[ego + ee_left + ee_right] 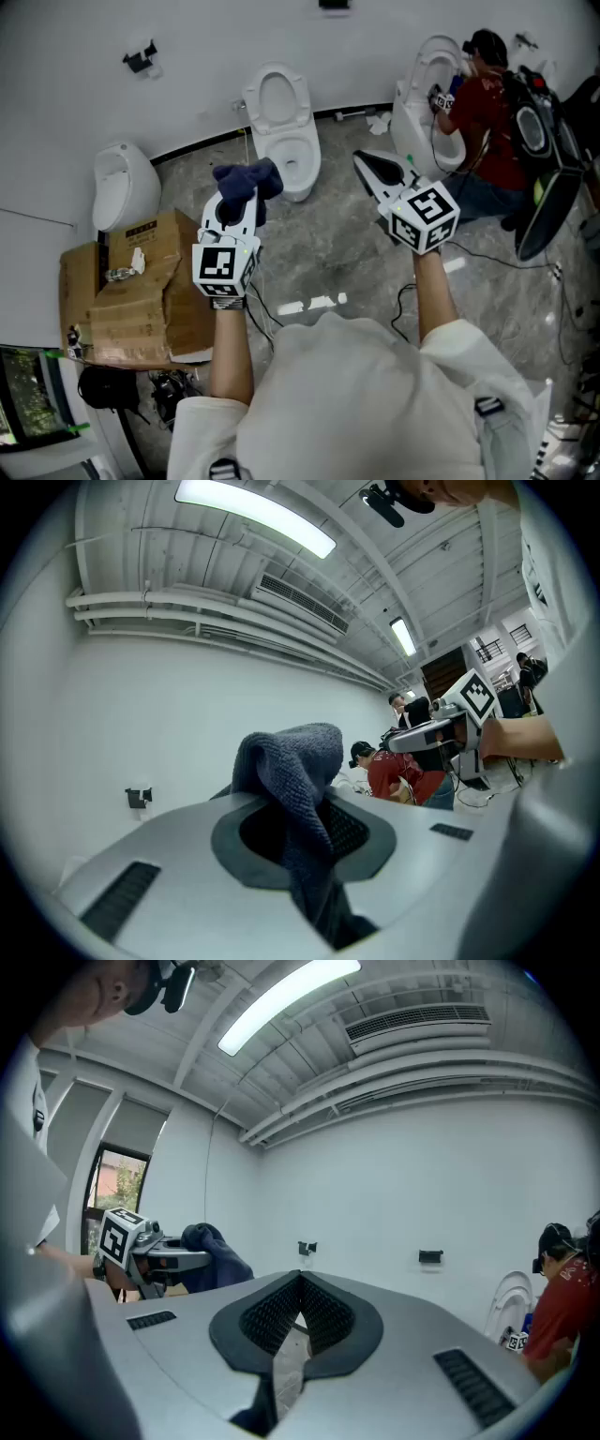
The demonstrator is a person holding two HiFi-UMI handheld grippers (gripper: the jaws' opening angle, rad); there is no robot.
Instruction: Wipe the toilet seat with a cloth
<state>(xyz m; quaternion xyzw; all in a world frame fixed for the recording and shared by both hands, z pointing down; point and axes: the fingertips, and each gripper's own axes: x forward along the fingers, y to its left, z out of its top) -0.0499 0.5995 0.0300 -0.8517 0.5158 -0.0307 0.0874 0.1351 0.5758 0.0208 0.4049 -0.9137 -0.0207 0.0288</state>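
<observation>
Bare workroom, several toilets (280, 131), cardboard boxes (141, 291)

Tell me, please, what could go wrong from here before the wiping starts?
The cloth bunches loosely above the left gripper, so it might slip out against the toilet. Cables trail over the floor below the grippers and could snag. A person works close on the right and could be bumped.

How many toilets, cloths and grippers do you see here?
toilets: 3
blue cloth: 1
grippers, left and right: 2
total: 6
</observation>
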